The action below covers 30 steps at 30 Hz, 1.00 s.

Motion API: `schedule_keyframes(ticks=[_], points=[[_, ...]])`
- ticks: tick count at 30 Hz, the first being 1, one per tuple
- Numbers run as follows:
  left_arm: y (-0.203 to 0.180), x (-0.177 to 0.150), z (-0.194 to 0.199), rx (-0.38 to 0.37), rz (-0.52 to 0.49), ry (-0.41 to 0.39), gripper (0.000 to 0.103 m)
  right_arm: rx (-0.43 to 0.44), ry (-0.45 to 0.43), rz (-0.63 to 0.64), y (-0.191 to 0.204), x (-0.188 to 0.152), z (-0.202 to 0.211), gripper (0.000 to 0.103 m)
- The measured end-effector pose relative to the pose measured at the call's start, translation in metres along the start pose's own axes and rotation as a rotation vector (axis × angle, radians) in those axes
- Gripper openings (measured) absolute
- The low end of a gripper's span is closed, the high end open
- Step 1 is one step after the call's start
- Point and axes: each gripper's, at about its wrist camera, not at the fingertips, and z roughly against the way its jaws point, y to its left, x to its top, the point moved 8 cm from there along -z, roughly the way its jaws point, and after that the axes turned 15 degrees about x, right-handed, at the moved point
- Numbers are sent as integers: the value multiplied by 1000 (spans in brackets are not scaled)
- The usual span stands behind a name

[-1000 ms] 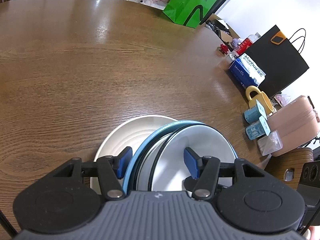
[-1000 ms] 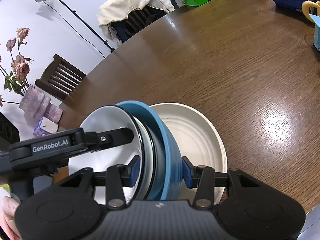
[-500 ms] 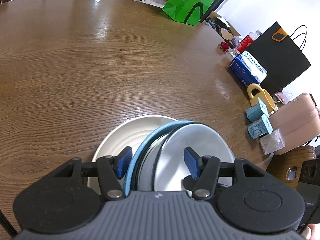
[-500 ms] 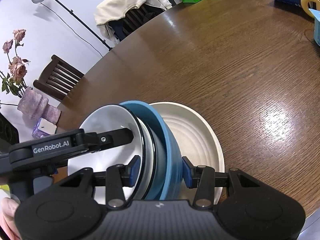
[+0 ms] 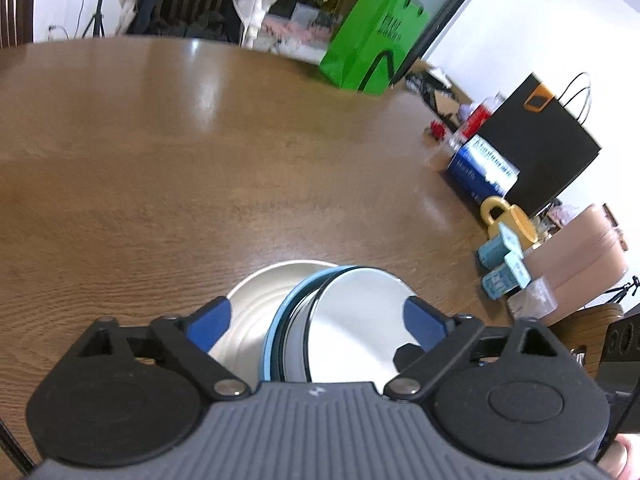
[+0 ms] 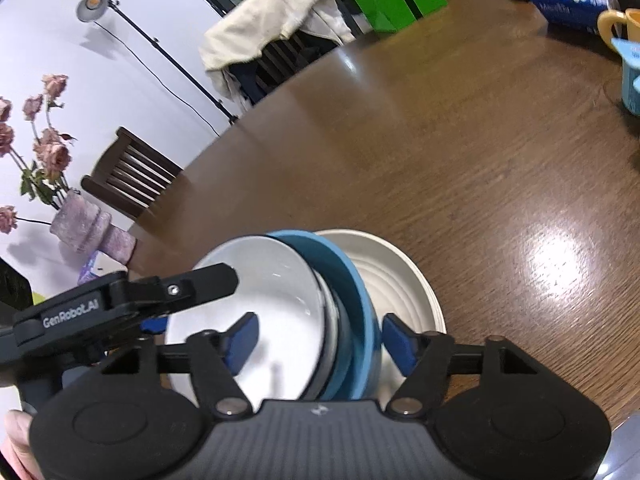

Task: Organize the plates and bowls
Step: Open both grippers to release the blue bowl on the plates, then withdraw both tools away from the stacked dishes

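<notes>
**Both claws spread away from the stacked bowls**

Since the earlier frames both claws have just been opening; before, their blue pads stood close against the nested bowls, and now they stand clear of them on both sides, while the bowls and the plate lie where they lay.

Left wrist view: the left gripper is spread wide, its pads touching nothing; between them sits the white bowl inside the blue bowl, and both rest on the cream plate, near the close edge of the round wooden table; the view is higher than before, so the chair with a pale cloth now shows beyond the table; at the right edge stand a blue tissue box with white writing too blurred to read, a yellow mug and a black paper bag; the green bag has dark print which I cannot read.

Right wrist view: the right gripper is also spread, with the two bowls between its pads but not pressed; the left gripper enters from the left above the white bowl, and its arm bears the writing "GenRobot.AI"; the blue bowl leans over the cream plate.
</notes>
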Motion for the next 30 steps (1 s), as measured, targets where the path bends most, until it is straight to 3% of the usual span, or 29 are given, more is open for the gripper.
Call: schedule_keyframes(ticks=[2,5,8,16,30], points=[[4,0,18,1,3,-45,103,-17,-26,40,7,1,10,84],[14,-3,49,33,15,-140,103,-38,-68,103,18,1,29,86],[27,-13,80,87,19,-219,103,-57,-123,144,28,-4,50,103],[53,-68,163,177,2,-307,103,-147,-198,235,72,-54,93,103],[37,-158,250,343,-31,-422,103,-158,-235,466,137,-142,158,103]])
